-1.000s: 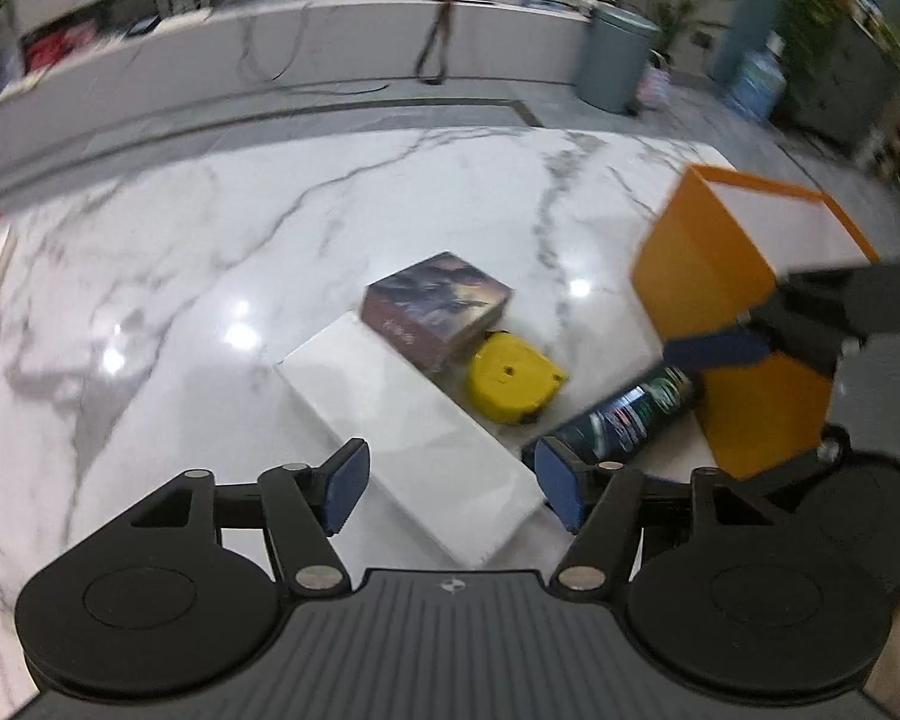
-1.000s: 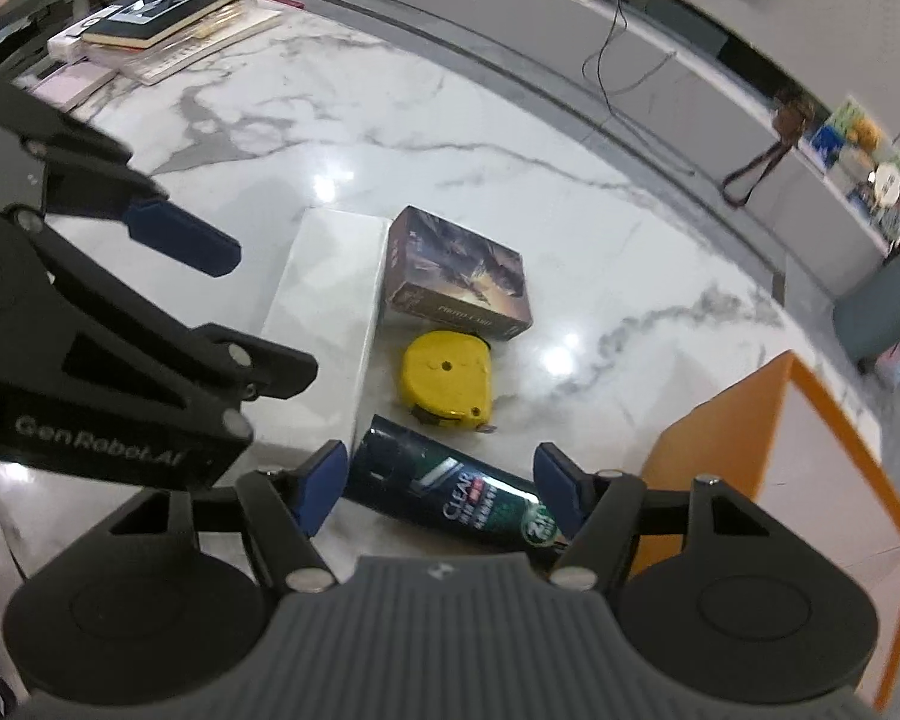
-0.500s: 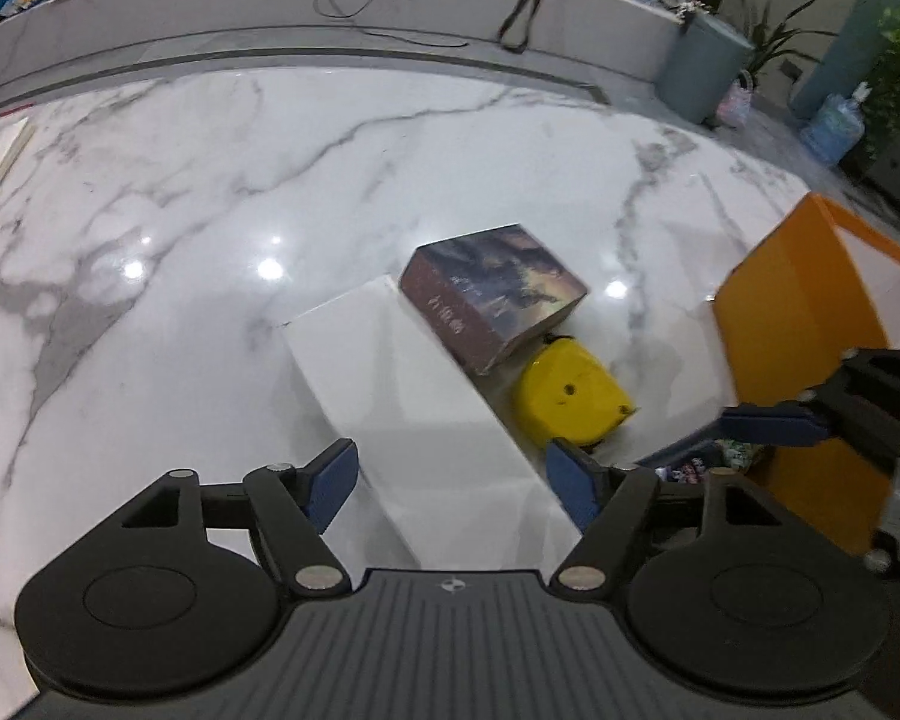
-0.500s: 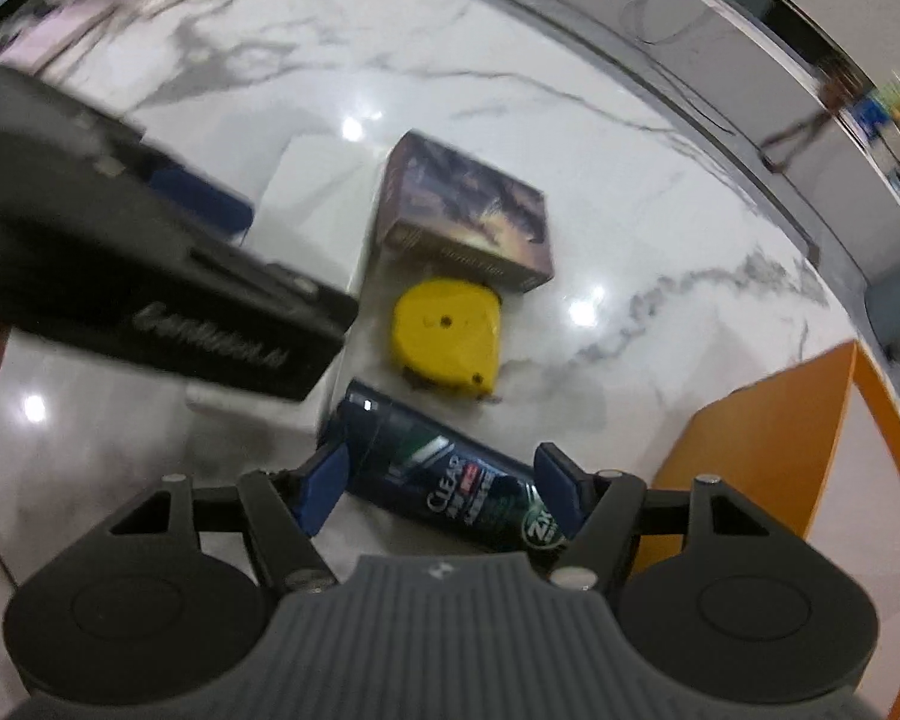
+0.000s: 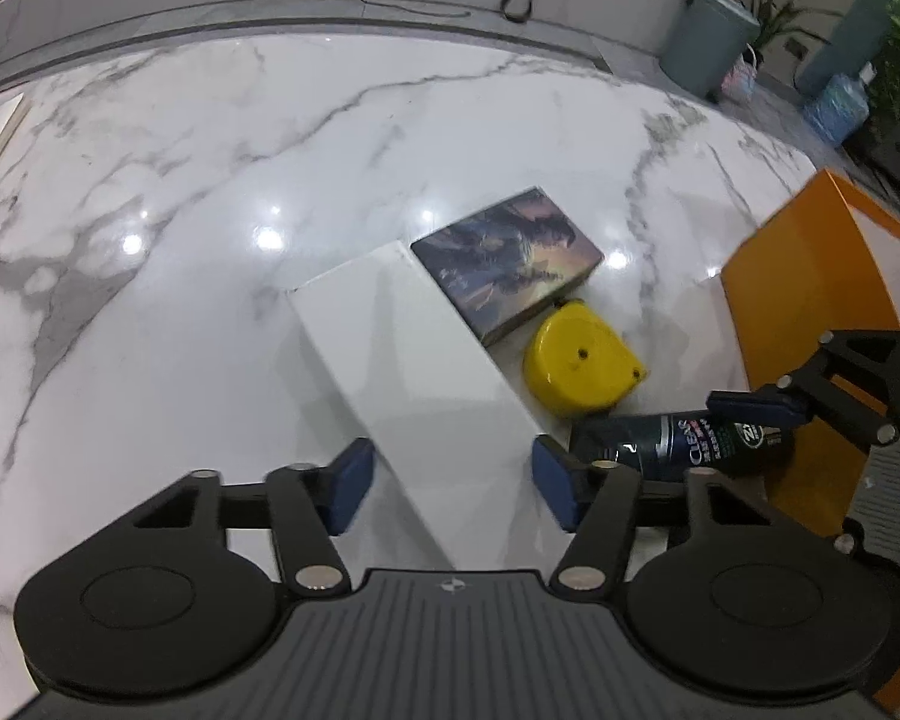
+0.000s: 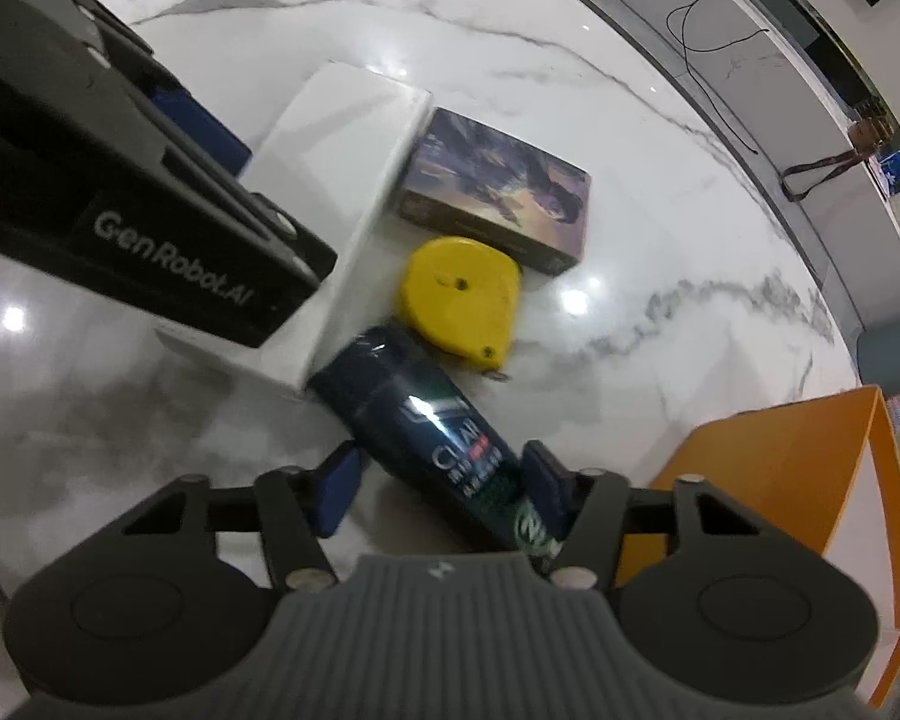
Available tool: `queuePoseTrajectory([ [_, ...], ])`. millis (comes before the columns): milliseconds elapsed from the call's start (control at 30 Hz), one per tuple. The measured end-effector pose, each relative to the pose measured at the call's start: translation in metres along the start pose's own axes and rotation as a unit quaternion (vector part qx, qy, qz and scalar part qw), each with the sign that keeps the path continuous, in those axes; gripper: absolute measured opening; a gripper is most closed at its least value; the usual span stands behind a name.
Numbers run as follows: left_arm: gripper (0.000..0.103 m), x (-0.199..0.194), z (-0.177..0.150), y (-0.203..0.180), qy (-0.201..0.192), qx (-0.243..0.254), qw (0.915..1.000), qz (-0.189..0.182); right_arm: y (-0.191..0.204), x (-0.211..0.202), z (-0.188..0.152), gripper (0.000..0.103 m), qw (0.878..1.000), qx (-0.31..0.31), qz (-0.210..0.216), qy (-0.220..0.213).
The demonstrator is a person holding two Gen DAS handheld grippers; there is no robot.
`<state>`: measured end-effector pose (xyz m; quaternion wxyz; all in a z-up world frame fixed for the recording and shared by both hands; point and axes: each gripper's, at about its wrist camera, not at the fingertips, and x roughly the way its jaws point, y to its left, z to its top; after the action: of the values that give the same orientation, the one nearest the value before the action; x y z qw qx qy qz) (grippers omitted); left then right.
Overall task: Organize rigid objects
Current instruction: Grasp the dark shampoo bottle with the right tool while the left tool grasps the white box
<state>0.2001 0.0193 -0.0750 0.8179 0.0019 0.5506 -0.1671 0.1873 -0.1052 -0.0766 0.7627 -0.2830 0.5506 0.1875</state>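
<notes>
A long white box (image 5: 414, 384) lies on the marble table (image 5: 210, 210) between the open jaws of my left gripper (image 5: 447, 483). It also shows in the right wrist view (image 6: 336, 144). A picture-printed box (image 5: 507, 261) and a yellow tape measure (image 5: 579, 363) lie beside it. A dark Clear bottle (image 6: 438, 438) lies on its side between the open jaws of my right gripper (image 6: 441, 495); its right pad looks close to the bottle. The bottle also shows in the left wrist view (image 5: 684, 441).
An orange open box (image 5: 810, 300) stands at the right, close to the bottle, and shows in the right wrist view (image 6: 798, 480). A grey bin (image 5: 708, 42) and a counter with cables lie beyond the table's far edge.
My left gripper has moved in over the white box's near end. My right gripper has come down around the bottle, which now lies more along its fingers.
</notes>
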Motion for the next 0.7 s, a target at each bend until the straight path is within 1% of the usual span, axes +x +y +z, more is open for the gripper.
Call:
queuePoseTrajectory([
  [67,0.06,-0.004,-0.002,0.001,0.009,0.01,0.9999,0.01,0.005,-0.002,0.0,0.052,1.0,0.0,0.0,-0.003],
  [167,0.051,-0.009,-0.006,0.006,0.019,0.019,0.9995,0.018,0.006,-0.005,0.0,0.048,1.0,0.013,0.002,-0.008],
  [233,0.041,-0.012,-0.008,0.01,0.029,0.024,0.9989,0.028,0.005,-0.007,0.001,0.044,0.999,0.033,0.013,-0.01],
  [267,0.038,-0.012,-0.009,0.012,0.036,0.028,0.9983,0.037,0.004,-0.007,0.002,0.042,0.999,0.041,0.019,-0.01],
  [333,0.036,-0.012,-0.012,0.016,0.049,0.035,0.9968,0.053,0.004,-0.009,0.003,0.038,0.998,0.057,0.033,-0.01],
  [400,0.036,-0.008,-0.017,0.022,0.066,0.036,0.9956,0.056,0.004,-0.01,0.005,0.036,0.996,0.073,0.05,-0.013],
  [467,0.036,-0.005,-0.022,0.027,0.074,0.034,0.9953,0.053,0.006,-0.011,0.006,0.035,0.994,0.086,0.068,-0.017],
  [500,0.036,-0.005,-0.025,0.029,0.072,0.035,0.9957,0.046,0.008,-0.011,0.007,0.035,0.993,0.087,0.071,-0.019],
  [567,0.036,-0.008,-0.027,0.031,0.062,0.034,0.9968,0.037,0.012,-0.01,0.009,0.035,0.995,0.079,0.064,-0.02],
  [667,0.04,-0.012,-0.026,0.033,0.049,0.025,0.9977,0.04,0.012,-0.011,0.008,0.036,0.995,0.072,0.066,-0.018],
  [700,0.044,-0.015,-0.024,0.034,0.042,0.022,0.998,0.042,0.011,-0.012,0.007,0.038,0.995,0.07,0.066,-0.016],
])
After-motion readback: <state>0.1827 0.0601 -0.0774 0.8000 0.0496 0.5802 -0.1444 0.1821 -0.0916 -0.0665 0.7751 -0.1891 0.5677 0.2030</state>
